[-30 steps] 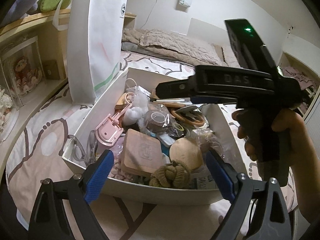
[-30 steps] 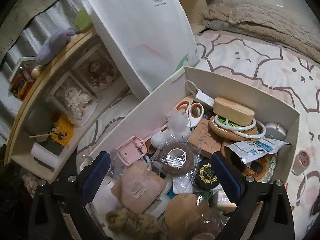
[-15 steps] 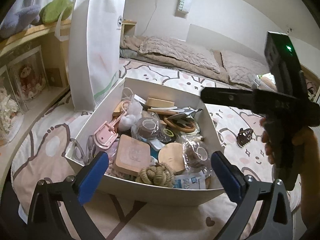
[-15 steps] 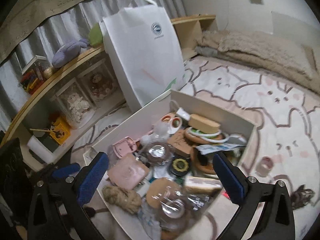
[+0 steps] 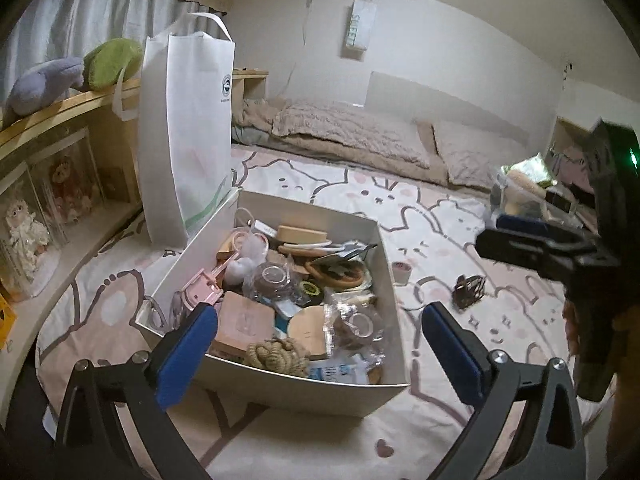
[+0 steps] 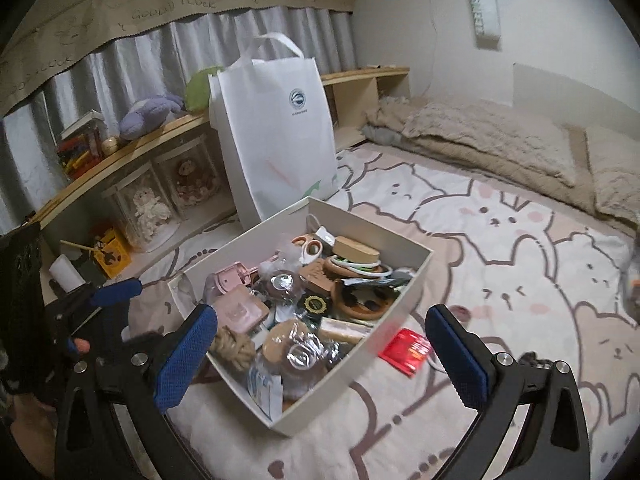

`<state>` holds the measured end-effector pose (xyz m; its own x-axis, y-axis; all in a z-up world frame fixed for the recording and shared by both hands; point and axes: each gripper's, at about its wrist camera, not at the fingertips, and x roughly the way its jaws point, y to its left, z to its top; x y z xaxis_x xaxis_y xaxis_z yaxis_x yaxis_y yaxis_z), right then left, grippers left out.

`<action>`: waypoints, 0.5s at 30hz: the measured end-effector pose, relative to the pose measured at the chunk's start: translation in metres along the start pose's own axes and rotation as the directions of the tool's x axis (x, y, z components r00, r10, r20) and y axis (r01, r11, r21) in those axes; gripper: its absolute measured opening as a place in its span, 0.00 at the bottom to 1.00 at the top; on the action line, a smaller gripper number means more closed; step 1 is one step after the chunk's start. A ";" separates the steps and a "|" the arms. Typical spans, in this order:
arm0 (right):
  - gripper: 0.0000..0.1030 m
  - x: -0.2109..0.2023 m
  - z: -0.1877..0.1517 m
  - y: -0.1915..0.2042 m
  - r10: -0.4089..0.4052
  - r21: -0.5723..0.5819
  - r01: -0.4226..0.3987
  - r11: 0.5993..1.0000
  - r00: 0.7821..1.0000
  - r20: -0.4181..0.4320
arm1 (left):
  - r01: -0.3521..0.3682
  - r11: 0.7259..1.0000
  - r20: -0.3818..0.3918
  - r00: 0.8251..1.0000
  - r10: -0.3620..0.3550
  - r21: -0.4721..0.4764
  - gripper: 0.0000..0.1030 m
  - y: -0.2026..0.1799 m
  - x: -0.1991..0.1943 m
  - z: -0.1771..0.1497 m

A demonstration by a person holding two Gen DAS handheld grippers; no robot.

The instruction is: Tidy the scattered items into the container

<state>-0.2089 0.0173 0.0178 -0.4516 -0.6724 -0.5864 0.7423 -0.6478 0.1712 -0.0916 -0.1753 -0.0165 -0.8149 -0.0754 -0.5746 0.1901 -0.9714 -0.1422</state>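
Two grippers are ours, and both sets of fingers stand wide with nothing between them. In the left view our left gripper (image 5: 316,344) sits low in the frame, its blue pads framing the near end of the box (image 5: 384,264). In the right view our right gripper (image 6: 320,352) sits low too, over the box's near corner.

The box (image 6: 416,276) rests on the bed (image 6: 520,264), mid-frame in both views, crammed with small things: a rope knot (image 5: 276,354) at the near wall, a pink case (image 5: 244,320) beside it, wooden rings (image 5: 340,274) toward the far right, scissors (image 6: 310,248) near the far wall.

Still loose on the bed: a red packet (image 6: 406,350) touching the box's right wall in the right view, and in the left view a tape roll (image 5: 401,270) just right of the box, with a dark hair claw (image 5: 468,296) further right.

A white bag (image 5: 186,120) stands upright behind the box at upper left, against a shelf (image 6: 132,148) bearing plush toys. Our right gripper also shows at the left view's right edge, held in a hand (image 5: 570,326).
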 end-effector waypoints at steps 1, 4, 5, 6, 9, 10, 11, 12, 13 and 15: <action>1.00 -0.007 -0.002 0.000 -0.007 -0.004 0.007 1.000 1.000 0.007 | -0.002 1.000 0.007 1.000 0.002 -0.005 1.00 -0.002 -0.004 0.000; 1.00 -0.026 -0.008 0.002 -0.023 -0.015 0.023 1.000 0.999 0.027 | -0.018 1.000 0.025 1.000 0.018 -0.007 1.00 -0.009 -0.016 0.000; 1.00 -0.032 -0.011 0.003 -0.027 -0.019 0.028 0.999 0.999 0.032 | -0.020 1.000 0.031 0.999 0.020 -0.008 1.00 -0.011 -0.020 -0.001; 1.00 -0.037 -0.014 0.004 -0.032 -0.023 0.032 0.999 0.999 0.037 | -0.019 1.000 0.035 0.999 0.019 -0.008 1.00 -0.013 -0.024 -0.002; 1.00 -0.056 -0.022 0.007 -0.052 -0.032 0.054 0.998 0.997 0.055 | -0.007 1.000 0.040 0.999 0.007 -0.005 1.00 -0.020 -0.035 -0.005; 1.00 -0.061 -0.024 0.007 -0.058 -0.031 0.060 0.998 0.996 0.061 | -0.006 1.000 0.043 0.999 0.006 -0.002 1.00 -0.022 -0.040 -0.007; 1.00 -0.067 -0.026 0.006 -0.065 -0.027 0.067 0.997 0.996 0.069 | -0.005 1.000 0.045 0.999 0.005 0.001 1.00 -0.025 -0.043 -0.008; 1.00 -0.073 -0.029 0.006 -0.068 -0.024 0.070 0.997 0.995 0.075 | -0.006 1.000 0.046 0.999 0.005 0.004 1.00 -0.027 -0.047 -0.009; 1.00 -0.079 -0.032 0.006 -0.070 -0.022 0.072 0.997 0.994 0.080 | -0.006 1.000 0.048 0.999 0.005 0.008 1.00 -0.029 -0.051 -0.011; 1.00 -0.088 -0.037 0.006 -0.076 -0.019 0.078 0.997 0.993 0.090 | -0.006 1.000 0.052 0.999 0.005 0.013 1.00 -0.033 -0.058 -0.015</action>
<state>-0.1465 0.0861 0.0415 -0.5498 -0.6505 -0.5241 0.7137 -0.6918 0.1100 -0.0428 -0.1353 0.0096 -0.8415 -0.0924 -0.5323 0.1882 -0.9737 -0.1285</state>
